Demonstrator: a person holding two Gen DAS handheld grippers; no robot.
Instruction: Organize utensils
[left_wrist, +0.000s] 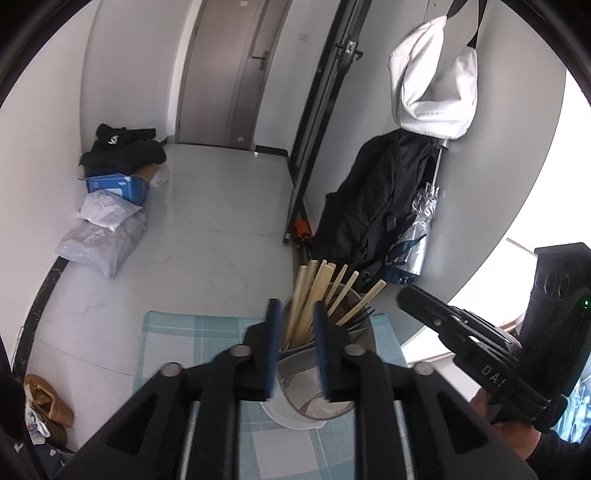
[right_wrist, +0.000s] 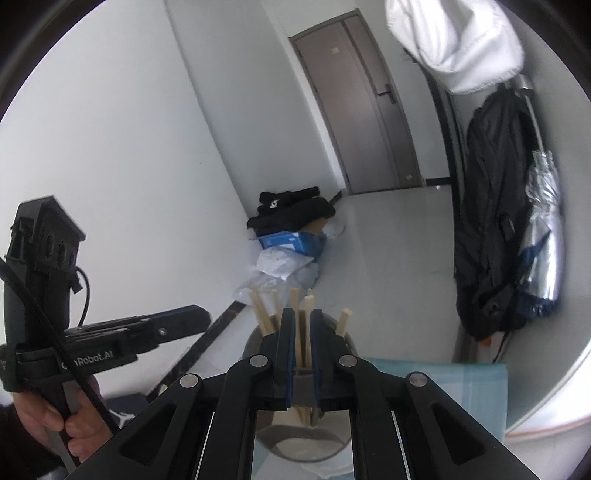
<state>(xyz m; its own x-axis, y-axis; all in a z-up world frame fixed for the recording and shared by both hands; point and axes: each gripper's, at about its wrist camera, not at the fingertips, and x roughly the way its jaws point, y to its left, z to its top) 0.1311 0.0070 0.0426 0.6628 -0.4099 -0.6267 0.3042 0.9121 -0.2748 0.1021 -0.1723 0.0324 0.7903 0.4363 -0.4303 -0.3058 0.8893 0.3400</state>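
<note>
A clear utensil cup (left_wrist: 317, 387) stands on a blue checked cloth (left_wrist: 207, 339) and holds several pale wooden chopsticks (left_wrist: 314, 291) and a dark fork (left_wrist: 364, 312). My left gripper (left_wrist: 297, 314) is partly open, its blue pads on either side of the chopstick bundle above the cup's near rim. In the right wrist view the cup (right_wrist: 295, 439) sits below my right gripper (right_wrist: 302, 325), whose jaws stand a narrow gap apart around a chopstick (right_wrist: 307, 332). Each gripper shows in the other's view: the right (left_wrist: 417, 295), the left (right_wrist: 199, 317).
A white round table edge (left_wrist: 436, 354) lies right of the cloth. On the floor are bags and a blue box (left_wrist: 118, 188) by the left wall. A black jacket (left_wrist: 373, 206) and silver umbrella (left_wrist: 421, 229) hang at the right wall.
</note>
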